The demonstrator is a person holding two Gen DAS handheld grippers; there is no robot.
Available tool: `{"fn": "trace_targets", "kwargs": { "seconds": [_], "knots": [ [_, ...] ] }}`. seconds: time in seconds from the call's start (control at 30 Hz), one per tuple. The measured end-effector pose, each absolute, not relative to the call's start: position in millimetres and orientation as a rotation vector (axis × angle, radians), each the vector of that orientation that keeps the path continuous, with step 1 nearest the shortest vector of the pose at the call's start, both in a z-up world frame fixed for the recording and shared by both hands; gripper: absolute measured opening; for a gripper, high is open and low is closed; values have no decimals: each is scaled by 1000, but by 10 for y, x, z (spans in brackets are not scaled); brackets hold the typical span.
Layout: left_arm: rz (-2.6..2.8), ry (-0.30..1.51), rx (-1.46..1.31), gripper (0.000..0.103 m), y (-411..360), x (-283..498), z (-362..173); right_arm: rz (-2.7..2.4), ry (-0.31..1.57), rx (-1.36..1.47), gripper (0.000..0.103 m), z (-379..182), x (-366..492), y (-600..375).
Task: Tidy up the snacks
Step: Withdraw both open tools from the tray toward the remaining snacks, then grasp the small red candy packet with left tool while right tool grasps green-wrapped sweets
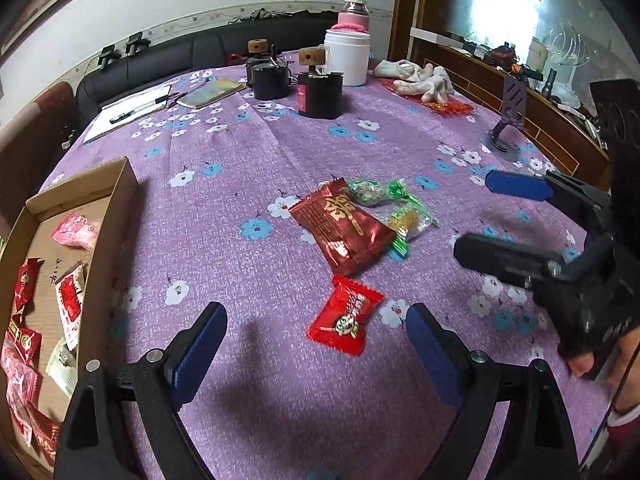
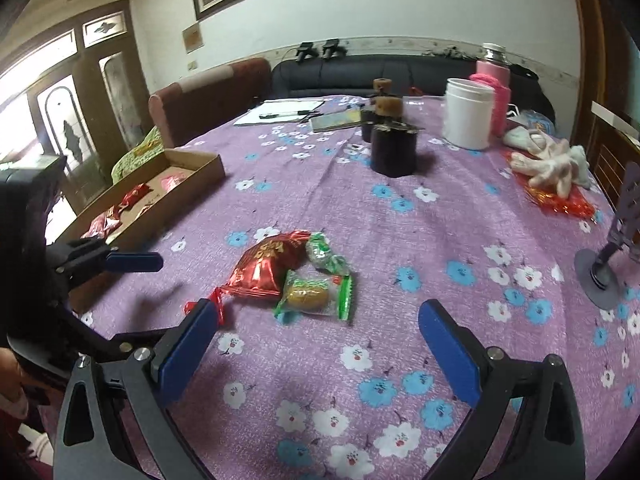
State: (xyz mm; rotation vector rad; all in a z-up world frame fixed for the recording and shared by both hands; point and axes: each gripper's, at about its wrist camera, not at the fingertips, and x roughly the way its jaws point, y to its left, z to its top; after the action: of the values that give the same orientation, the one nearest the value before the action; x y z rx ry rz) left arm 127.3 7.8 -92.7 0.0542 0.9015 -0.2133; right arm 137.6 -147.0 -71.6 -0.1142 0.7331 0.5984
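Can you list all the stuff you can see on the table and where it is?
Cardboard box: one, brown, left table edge, snacks inside.
Big packet: one, dark red, mid-table.
Small packet: one, bright red, nearest the left gripper.
Green-wrapped sweets: two, beside the big packet.
Tub: one, white, far side.
Flask: one, pink, behind the tub.
Dark canisters: about three, far side.
Gloves: whitish, far right.
Notepad and pen: far left.
Stand: grey, right edge.
Left gripper: open.
Right gripper: open.
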Motion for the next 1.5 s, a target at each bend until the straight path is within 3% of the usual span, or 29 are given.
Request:
{"fn": "trace_targets", "kwargs": {
  "seconds": [0.7, 0.93, 1.1, 1.5],
  "knots": [
    [-242, 912, 76, 93, 8, 1281, -967, 682, 712, -22, 98, -636, 1530, -1635],
    [-305, 925, 35, 93, -23, 1312, -989, 777, 738, -141, 98, -679, 1566, -1527],
    [-333, 941, 17, 93, -18, 1356, -998, 856, 793, -184, 75, -744, 1708, -1457],
    [-387, 967, 38, 93, -73, 1330, -1000, 1030, 815, -382, 71, -860, 1751, -1125]
  ]
}}
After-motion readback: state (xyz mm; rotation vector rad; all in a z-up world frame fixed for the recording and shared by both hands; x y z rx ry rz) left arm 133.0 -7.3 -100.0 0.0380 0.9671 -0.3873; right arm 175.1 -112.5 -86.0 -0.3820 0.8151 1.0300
